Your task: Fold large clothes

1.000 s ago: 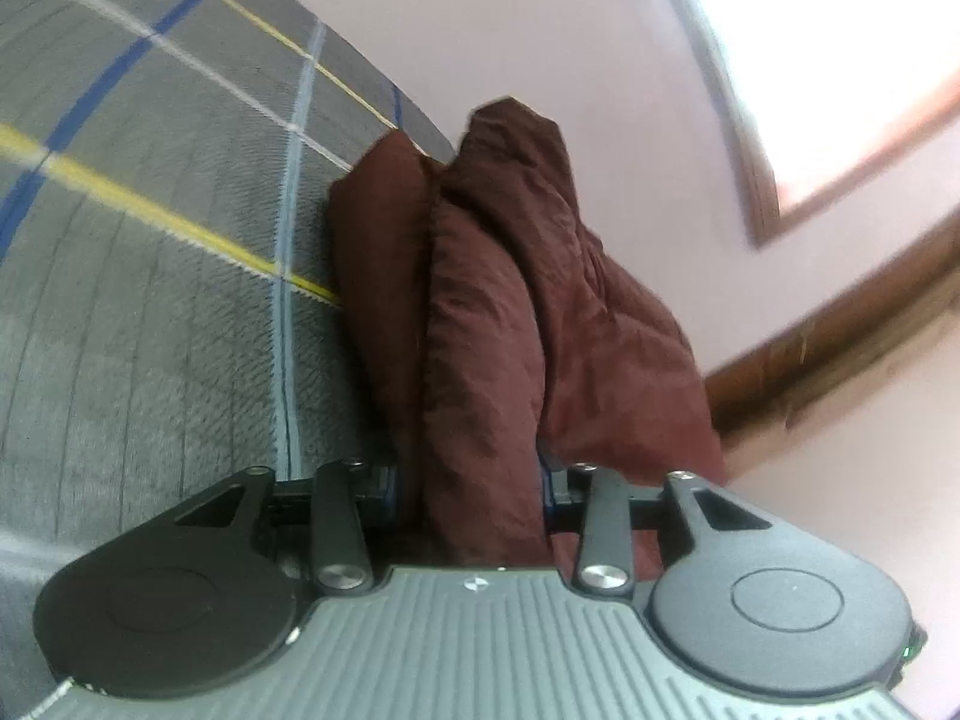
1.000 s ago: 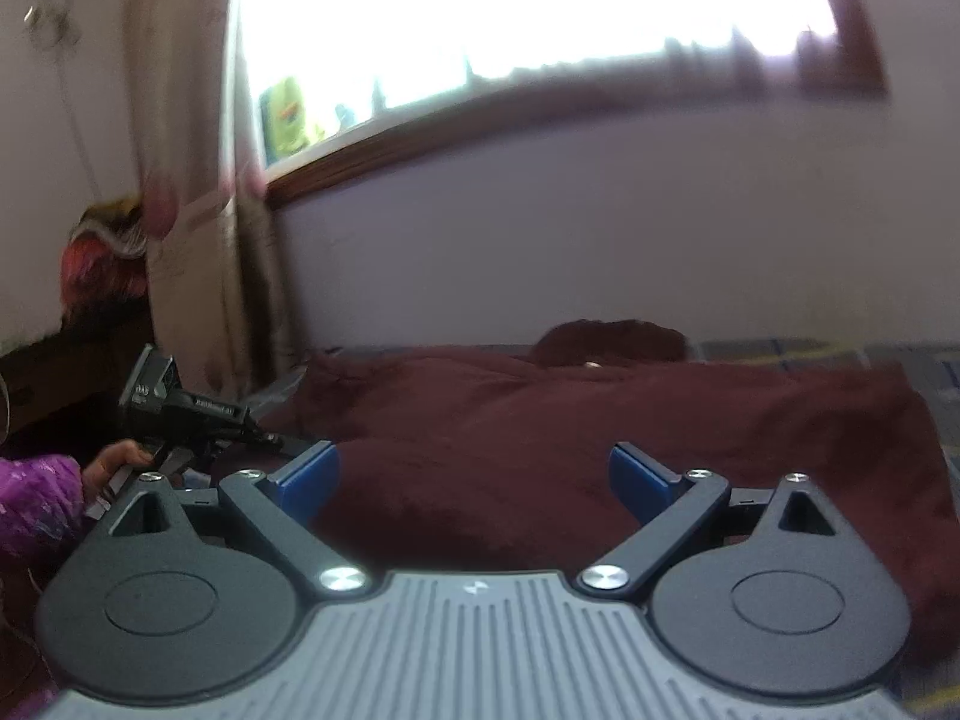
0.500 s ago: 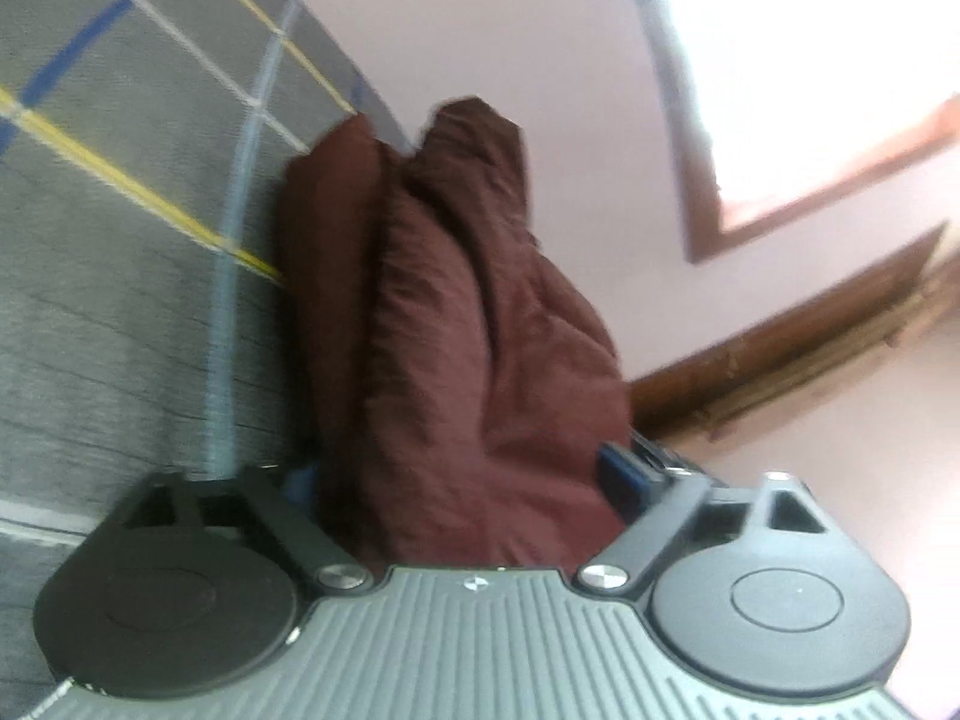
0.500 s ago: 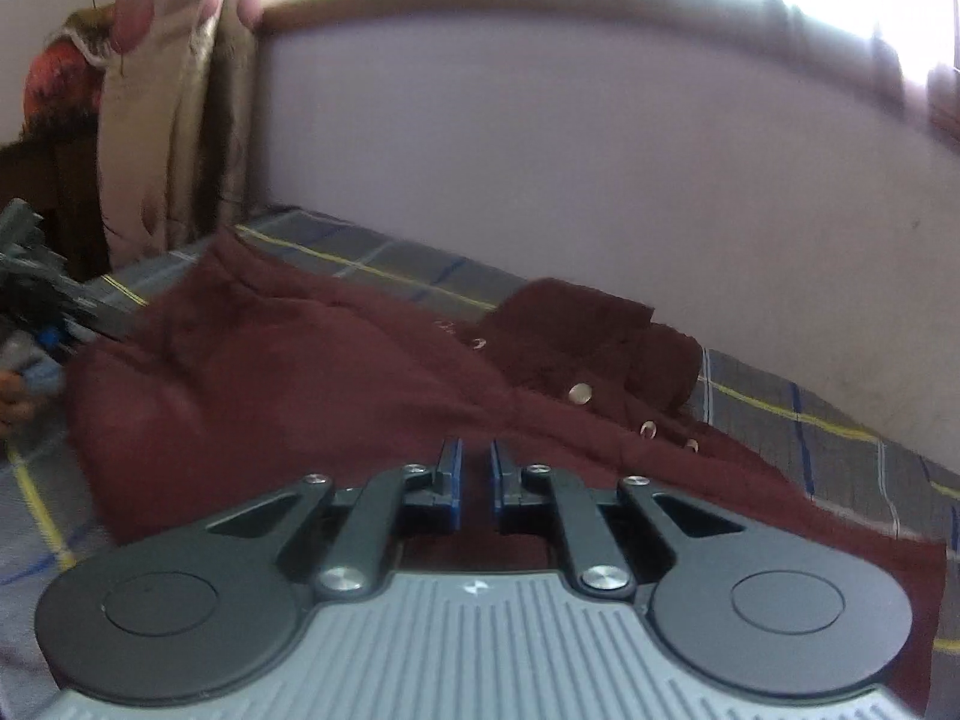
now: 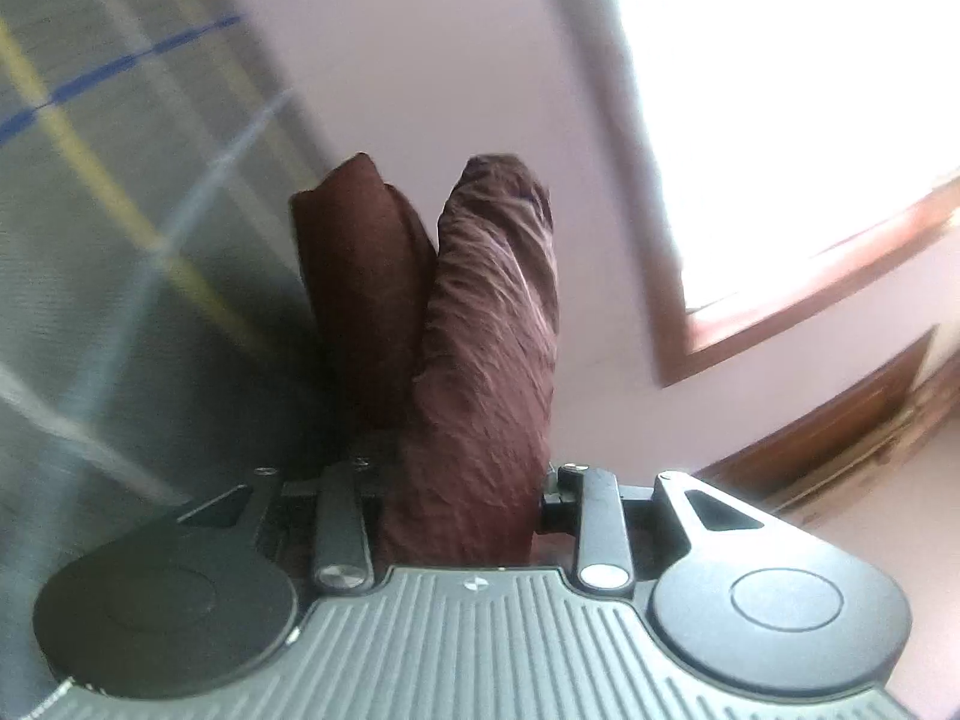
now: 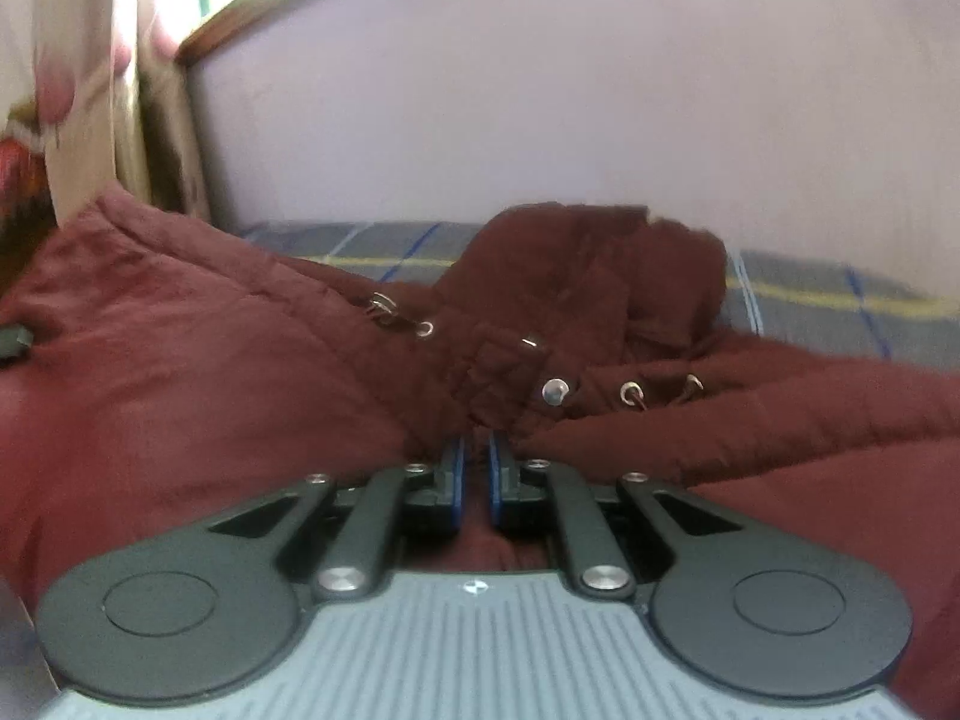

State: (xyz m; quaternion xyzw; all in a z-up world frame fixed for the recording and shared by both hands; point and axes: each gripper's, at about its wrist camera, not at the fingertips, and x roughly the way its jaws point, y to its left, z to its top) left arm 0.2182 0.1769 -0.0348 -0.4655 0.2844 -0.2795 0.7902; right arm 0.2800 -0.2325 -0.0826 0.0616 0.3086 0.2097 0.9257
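A dark maroon padded jacket (image 6: 198,372) lies spread on a grey checked bedspread (image 6: 840,300). Its collar and metal snaps (image 6: 555,391) show in the right wrist view. My right gripper (image 6: 474,468) is shut, its blue pads pinching a fold of the jacket just below the collar. In the left wrist view my left gripper (image 5: 459,498) is shut on a thick bunch of the jacket (image 5: 486,348), which sticks up between its fingers. The left fingertips are hidden by the fabric.
The bedspread (image 5: 108,252) fills the left of the left wrist view. A pale wall (image 6: 540,108) stands behind the bed. A bright window with a wooden frame (image 5: 810,312) is at the right. A curtain (image 6: 78,90) hangs at the far left.
My right gripper went from open to shut on the jacket near the collar. My left gripper opened briefly, then shut again on the bunched fabric, and the view swung.
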